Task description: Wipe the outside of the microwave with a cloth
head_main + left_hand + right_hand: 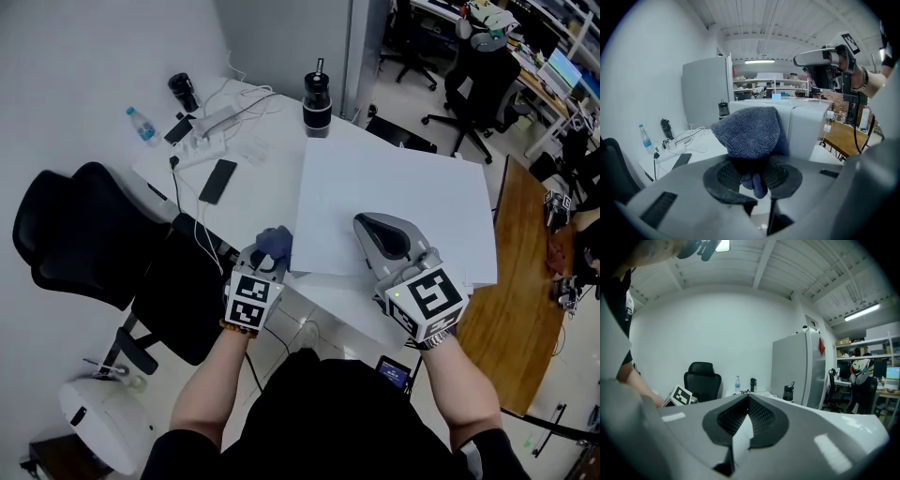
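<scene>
The left gripper is clamped on the blue cloth just beside the near left corner of the white microwave, and the right gripper hangs closed and empty over its top, so the wiping appears barely begun.

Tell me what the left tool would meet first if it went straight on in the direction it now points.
Most likely the white microwave: its corner stands just behind the blue cloth that the left tool grips, so the cloth would touch it first. How near it is, I cannot judge.
</scene>
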{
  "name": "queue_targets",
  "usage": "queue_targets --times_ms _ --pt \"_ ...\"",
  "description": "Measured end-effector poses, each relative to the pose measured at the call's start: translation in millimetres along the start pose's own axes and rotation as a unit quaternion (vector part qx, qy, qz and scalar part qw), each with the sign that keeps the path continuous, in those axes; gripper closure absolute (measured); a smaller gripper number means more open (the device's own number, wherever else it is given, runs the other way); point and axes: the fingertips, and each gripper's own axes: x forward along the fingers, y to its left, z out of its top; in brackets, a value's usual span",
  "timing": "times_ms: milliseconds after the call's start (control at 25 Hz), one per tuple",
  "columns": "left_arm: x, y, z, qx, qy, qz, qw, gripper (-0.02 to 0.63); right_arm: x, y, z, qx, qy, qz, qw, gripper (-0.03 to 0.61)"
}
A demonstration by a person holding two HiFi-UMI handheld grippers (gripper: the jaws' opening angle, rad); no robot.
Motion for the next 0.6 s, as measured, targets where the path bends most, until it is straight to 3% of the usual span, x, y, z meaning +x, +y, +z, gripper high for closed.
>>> queue_targets --times_ms 600 --pt "59 34 20 0.008 0.015 -0.046 0.9988 0.515 15 -31 1 0.015 0.008 -0.043 0.999 0.577"
